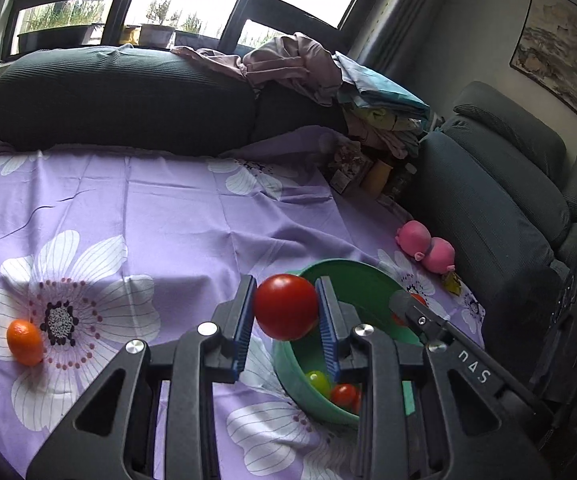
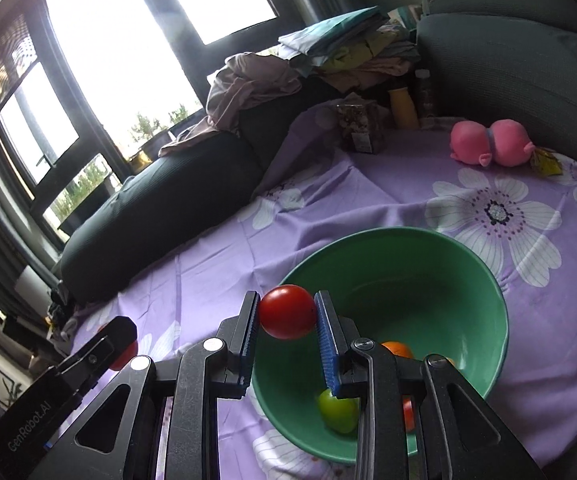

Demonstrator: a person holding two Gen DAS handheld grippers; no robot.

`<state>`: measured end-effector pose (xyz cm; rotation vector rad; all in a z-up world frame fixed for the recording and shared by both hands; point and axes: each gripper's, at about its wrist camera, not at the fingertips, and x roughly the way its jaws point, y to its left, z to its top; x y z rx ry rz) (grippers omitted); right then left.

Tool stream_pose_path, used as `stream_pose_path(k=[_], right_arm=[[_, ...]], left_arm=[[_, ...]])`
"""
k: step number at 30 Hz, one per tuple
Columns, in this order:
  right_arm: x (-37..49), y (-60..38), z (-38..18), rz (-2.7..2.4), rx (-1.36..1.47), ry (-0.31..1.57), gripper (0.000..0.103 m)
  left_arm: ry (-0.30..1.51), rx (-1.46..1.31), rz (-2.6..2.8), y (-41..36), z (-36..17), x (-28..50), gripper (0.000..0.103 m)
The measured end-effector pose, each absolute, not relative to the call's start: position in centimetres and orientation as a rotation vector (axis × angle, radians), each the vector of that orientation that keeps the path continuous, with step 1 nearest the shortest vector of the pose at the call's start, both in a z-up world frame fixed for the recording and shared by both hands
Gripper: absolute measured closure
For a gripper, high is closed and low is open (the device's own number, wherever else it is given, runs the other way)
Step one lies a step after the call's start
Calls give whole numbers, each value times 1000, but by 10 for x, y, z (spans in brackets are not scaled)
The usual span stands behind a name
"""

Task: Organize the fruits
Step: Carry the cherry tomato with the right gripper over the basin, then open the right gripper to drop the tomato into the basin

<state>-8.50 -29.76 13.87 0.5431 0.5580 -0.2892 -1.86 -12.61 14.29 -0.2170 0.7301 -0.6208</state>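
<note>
Now both grippers pinch a red tomato each: the left gripper (image 1: 286,312) holds its tomato (image 1: 286,306) above the near-left rim of the green bowl (image 1: 362,280), and the right gripper (image 2: 287,314) holds its tomato (image 2: 287,311) over the bowl's (image 2: 468,276) left rim. Each bowl opening lies forward and right of the jaws, the right gripper appearing nearer the center; an orange (image 1: 25,342) lies well left on the cloth (image 1: 176,216).

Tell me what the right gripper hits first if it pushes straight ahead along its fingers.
Probably the far inner wall of the green bowl: the right gripper, clamping a red tomato, points over its near rim. Depth is uncertain.
</note>
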Motion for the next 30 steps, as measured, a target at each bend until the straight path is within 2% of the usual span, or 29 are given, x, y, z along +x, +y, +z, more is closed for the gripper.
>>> stream_pose_path(k=[13, 30], right_arm=[[-97, -330, 120, -440, 633, 632, 73], [-89, -337, 102, -473, 641, 737, 73]], left_arm=[[861, -167, -790, -183, 103, -26, 73], [945, -155, -802, -197, 80, -19, 73]])
